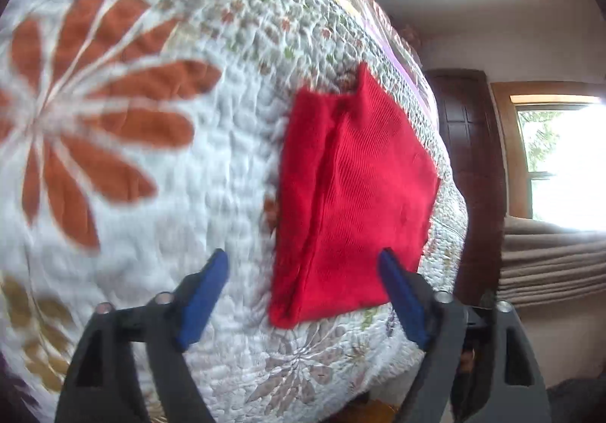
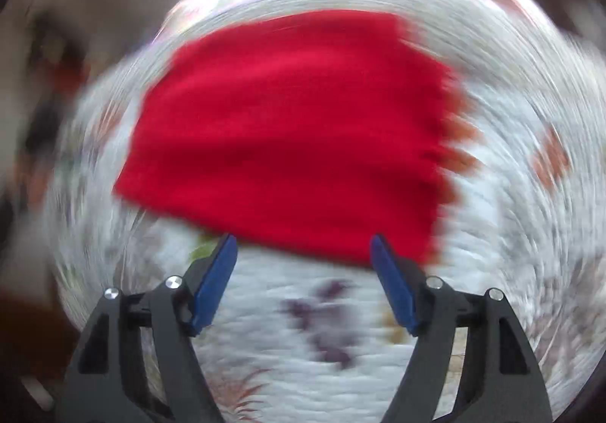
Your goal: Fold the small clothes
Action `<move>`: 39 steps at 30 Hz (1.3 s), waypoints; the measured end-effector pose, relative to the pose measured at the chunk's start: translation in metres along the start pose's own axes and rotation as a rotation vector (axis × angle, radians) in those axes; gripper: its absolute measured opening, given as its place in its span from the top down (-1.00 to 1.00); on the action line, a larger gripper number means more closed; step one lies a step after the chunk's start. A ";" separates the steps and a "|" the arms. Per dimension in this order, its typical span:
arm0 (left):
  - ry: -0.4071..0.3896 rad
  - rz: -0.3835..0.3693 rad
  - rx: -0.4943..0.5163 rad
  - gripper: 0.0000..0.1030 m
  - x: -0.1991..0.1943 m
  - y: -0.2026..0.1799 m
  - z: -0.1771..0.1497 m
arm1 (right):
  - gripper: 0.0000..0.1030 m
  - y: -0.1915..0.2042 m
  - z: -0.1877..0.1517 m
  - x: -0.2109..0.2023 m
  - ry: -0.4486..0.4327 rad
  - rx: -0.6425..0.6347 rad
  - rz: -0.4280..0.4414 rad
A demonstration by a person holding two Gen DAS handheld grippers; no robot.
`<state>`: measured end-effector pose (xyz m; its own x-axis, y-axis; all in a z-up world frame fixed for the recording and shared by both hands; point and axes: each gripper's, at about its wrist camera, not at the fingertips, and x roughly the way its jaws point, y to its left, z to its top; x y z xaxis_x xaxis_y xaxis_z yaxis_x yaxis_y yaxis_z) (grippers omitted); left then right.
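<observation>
A small red ribbed garment (image 1: 352,191) lies folded flat on a white quilted bedspread (image 1: 212,165), near the bed's edge. My left gripper (image 1: 305,260) is open above it; its right blue finger overlaps the cloth's near corner, and nothing is held. In the right wrist view, which is heavily motion-blurred, the same red garment (image 2: 288,131) fills the middle. My right gripper (image 2: 303,245) is open just short of the cloth's near edge, with nothing between its fingers.
The quilt carries large orange flower prints (image 1: 94,119) and brown ones (image 1: 299,366). Past the bed edge stand a dark wooden door (image 1: 473,165), a bright window (image 1: 560,157) and beige curtains (image 1: 549,263). The quilt (image 2: 511,233) spreads around the garment.
</observation>
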<state>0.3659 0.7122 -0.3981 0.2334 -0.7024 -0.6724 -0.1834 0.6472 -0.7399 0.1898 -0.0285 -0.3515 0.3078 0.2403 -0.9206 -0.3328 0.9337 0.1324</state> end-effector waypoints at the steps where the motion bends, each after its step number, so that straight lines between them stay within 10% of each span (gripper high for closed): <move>1: 0.017 -0.015 -0.003 -0.60 0.004 0.002 0.010 | -0.44 0.025 -0.001 0.004 0.004 -0.083 -0.020; 4: 0.090 -0.034 0.005 -0.62 0.034 -0.003 0.039 | -0.49 0.119 0.000 0.030 -0.001 -0.323 -0.032; 12: 0.153 -0.092 0.048 -0.71 0.084 0.005 0.077 | -0.45 0.204 0.016 0.106 -0.033 -0.447 -0.061; 31: 0.212 -0.202 0.124 -0.73 0.135 -0.039 0.100 | -0.45 0.240 0.053 0.167 -0.159 -0.517 -0.128; 39: 0.221 -0.139 0.145 -0.17 0.151 -0.064 0.100 | -0.14 0.244 0.064 0.173 -0.174 -0.503 -0.143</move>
<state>0.5086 0.5946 -0.4503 0.0306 -0.8243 -0.5654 -0.0220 0.5649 -0.8248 0.2190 0.2579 -0.4544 0.5096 0.2002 -0.8368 -0.6484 0.7286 -0.2206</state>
